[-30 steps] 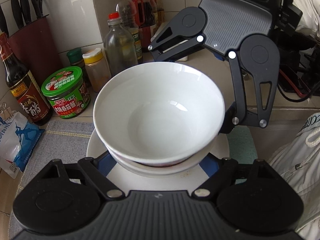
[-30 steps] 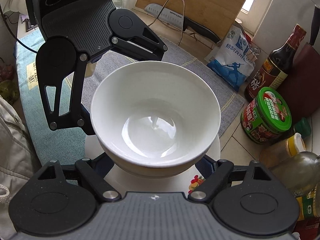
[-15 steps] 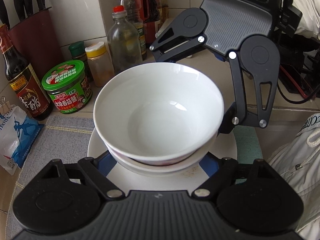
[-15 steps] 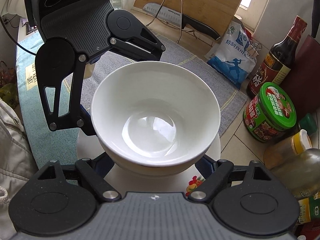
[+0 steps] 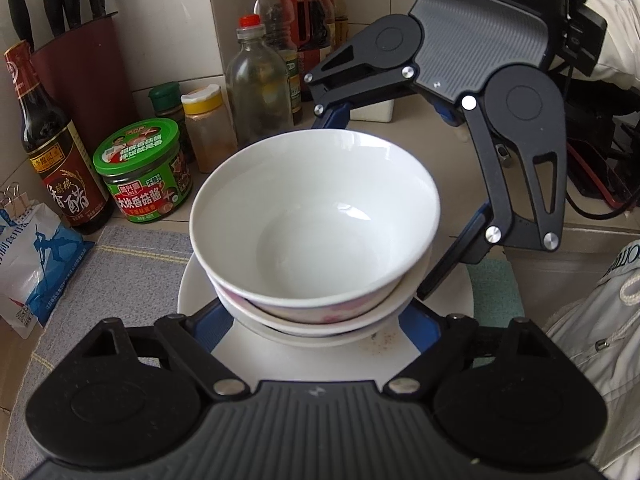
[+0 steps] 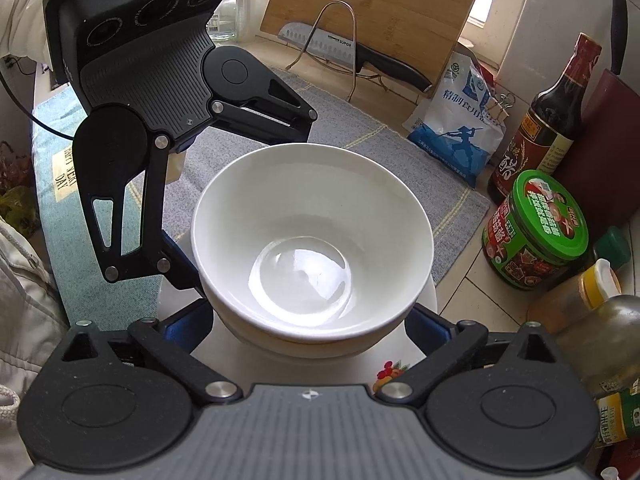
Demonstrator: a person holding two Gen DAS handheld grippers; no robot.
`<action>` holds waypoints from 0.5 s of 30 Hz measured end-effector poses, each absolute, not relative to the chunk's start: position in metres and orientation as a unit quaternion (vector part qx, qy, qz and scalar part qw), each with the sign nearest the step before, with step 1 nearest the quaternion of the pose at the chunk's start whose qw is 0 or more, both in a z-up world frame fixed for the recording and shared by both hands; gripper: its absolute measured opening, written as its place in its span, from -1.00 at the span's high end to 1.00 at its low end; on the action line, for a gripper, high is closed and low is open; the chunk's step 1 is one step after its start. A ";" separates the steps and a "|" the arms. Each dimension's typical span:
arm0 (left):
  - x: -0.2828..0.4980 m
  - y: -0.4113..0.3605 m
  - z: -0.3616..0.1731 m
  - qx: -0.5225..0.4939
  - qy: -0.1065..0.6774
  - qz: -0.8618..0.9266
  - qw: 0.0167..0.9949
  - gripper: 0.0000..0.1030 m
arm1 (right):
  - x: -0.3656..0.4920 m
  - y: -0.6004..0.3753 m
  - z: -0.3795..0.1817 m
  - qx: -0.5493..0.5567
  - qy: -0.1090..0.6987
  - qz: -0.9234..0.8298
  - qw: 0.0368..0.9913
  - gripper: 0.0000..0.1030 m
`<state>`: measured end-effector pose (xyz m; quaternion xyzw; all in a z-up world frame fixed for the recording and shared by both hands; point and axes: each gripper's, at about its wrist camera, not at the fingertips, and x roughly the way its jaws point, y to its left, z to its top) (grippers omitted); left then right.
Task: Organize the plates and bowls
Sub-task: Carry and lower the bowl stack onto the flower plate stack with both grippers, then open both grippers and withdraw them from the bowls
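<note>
A white bowl [image 5: 316, 216] [image 6: 312, 232] sits nested in a pink-patterned bowl [image 5: 320, 314] on a white plate [image 5: 320, 360] [image 6: 288, 368]. From opposite sides, both grippers reach around this stack. The jaws of my left gripper [image 5: 316, 316] [image 6: 240, 200] are opening. Its blue pads [image 5: 216, 320] stand on either side of the lower bowl. My right gripper [image 6: 310, 320] [image 5: 392, 188] is also opening, spread wide, and its far finger [image 5: 332, 116] stands off the bowl rim. Neither gripper presses on the bowls. The stack hides the fingertips.
A green-lidded jar [image 5: 140, 168], a dark sauce bottle [image 5: 52, 148], other bottles [image 5: 260, 84] and a knife block [image 5: 80, 64] stand along the tiled wall. A salt bag [image 6: 460, 128], a cutting board [image 6: 372, 16] and a knife [image 6: 352, 52] lie beyond the grey mat [image 6: 360, 128].
The right gripper's jaws have spread away from the white bowl. The bowl now rests lower in the patterned bowl beneath it. Both hands have kept their places.
</note>
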<state>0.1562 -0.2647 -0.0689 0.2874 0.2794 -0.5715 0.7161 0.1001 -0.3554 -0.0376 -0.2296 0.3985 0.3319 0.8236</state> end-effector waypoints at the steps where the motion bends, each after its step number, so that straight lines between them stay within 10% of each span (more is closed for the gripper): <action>1: 0.154 -0.262 -0.067 0.289 0.273 -0.567 0.722 -0.83 | 0.100 -0.355 -0.037 -0.231 0.399 0.331 0.823 -1.00; 15: 0.103 -0.190 -0.023 0.213 0.163 -0.478 0.836 -0.99 | 0.057 -0.320 -0.002 -0.255 0.382 0.208 0.864 -1.00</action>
